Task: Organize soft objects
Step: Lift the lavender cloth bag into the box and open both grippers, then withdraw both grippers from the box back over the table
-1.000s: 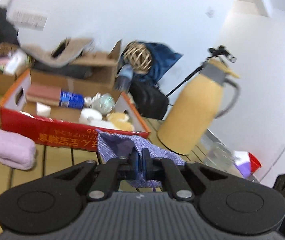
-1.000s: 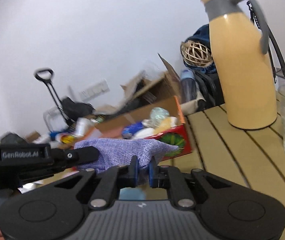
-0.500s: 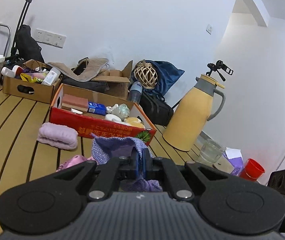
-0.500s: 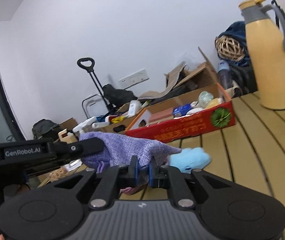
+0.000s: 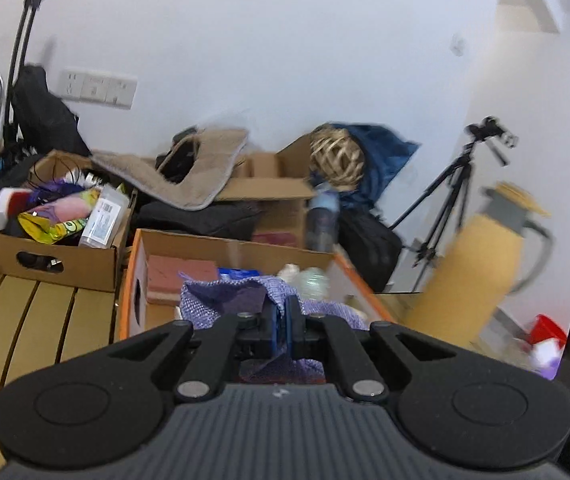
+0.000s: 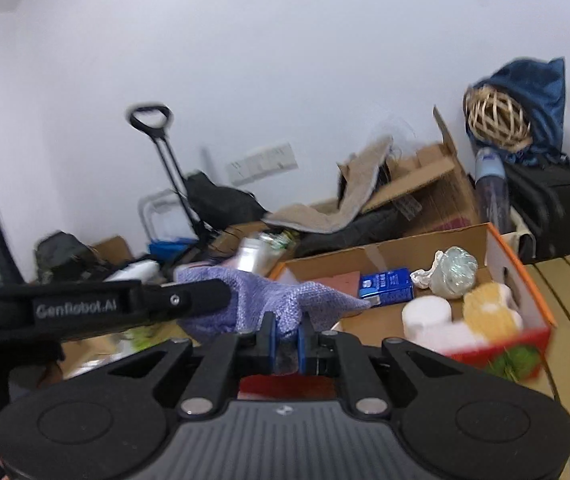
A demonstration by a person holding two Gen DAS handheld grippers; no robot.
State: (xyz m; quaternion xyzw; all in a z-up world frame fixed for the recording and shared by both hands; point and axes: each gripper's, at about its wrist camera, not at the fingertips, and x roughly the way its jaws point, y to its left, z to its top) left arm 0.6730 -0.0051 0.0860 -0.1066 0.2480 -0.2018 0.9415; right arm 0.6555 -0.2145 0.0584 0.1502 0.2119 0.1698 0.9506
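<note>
Motion-blurred yellow jug (image 5: 481, 264), cut off right.

Your left gripper (image 5: 283, 322) is pinched tight on the purple cloth (image 5: 221, 300), raised and pointing forward. Your right gripper (image 6: 287, 338) is clamped on the same cloth just beside it, with the left one reaching across from the side.

Purple cloth (image 6: 285, 304) now up over red box (image 6: 525, 280).
</note>
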